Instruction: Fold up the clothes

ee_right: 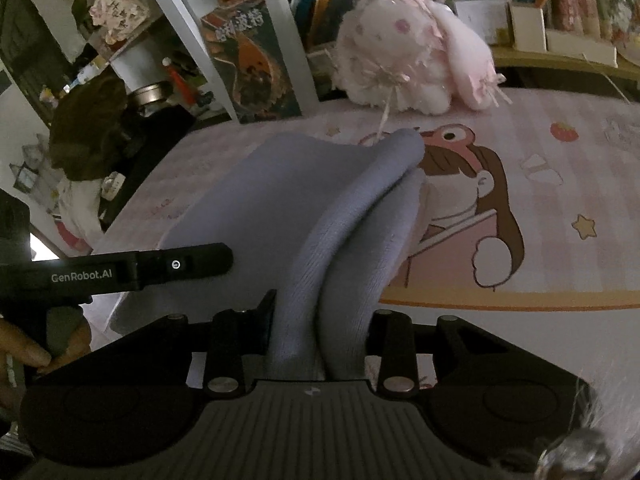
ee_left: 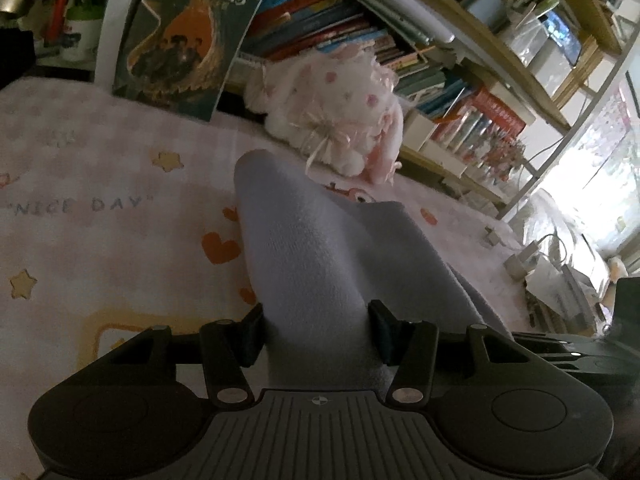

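A pale lavender knit garment (ee_left: 316, 264) lies on a pink printed cloth over the table (ee_left: 100, 240). My left gripper (ee_left: 316, 332) is shut on a raised fold of it, the fabric bulging up between the black fingers (ee_left: 252, 336). In the right wrist view the same garment (ee_right: 260, 200) spreads flat to the left, and two thick folds rise into my right gripper (ee_right: 320, 332), which is shut on them. The left gripper's black body (ee_right: 132, 268) shows at the left, held by a hand (ee_right: 36, 356).
A white and pink plush toy (ee_left: 332, 120) sits at the table's back edge beside a propped book (ee_left: 188, 36). Shelves of books (ee_left: 460, 92) run behind and to the right. A charger and cables (ee_left: 524, 260) lie at the right edge.
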### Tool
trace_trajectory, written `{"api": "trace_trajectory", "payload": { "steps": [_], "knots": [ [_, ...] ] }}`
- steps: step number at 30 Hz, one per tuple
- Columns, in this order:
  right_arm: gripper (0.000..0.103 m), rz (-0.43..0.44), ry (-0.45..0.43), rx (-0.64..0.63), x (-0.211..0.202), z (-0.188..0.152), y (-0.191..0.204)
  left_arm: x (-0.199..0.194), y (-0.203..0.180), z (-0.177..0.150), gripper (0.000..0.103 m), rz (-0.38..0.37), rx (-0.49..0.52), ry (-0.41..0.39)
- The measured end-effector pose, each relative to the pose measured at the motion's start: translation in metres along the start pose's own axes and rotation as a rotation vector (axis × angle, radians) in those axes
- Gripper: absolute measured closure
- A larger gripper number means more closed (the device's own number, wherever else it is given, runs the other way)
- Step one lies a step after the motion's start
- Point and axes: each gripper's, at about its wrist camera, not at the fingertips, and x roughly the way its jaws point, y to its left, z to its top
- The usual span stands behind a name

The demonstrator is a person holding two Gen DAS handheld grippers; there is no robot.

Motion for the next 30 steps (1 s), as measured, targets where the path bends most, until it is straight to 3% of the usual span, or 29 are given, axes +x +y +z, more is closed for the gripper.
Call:
{"api": "trace_trajectory", "payload": {
  "steps": [14, 30],
  "knots": [
    [0.071, -0.029, -0.041, -0.092, 0.025, 0.013, 0.064, -0.031, 0.045, 0.014, 0.051, -0.027, -0.002, -0.060],
    [0.071, -0.070, -0.060, -0.178, 0.089, 0.053, 0.099, -0.011, 0.097, 0.061, 0.052, -0.014, 0.007, -0.082]
  ]
}}
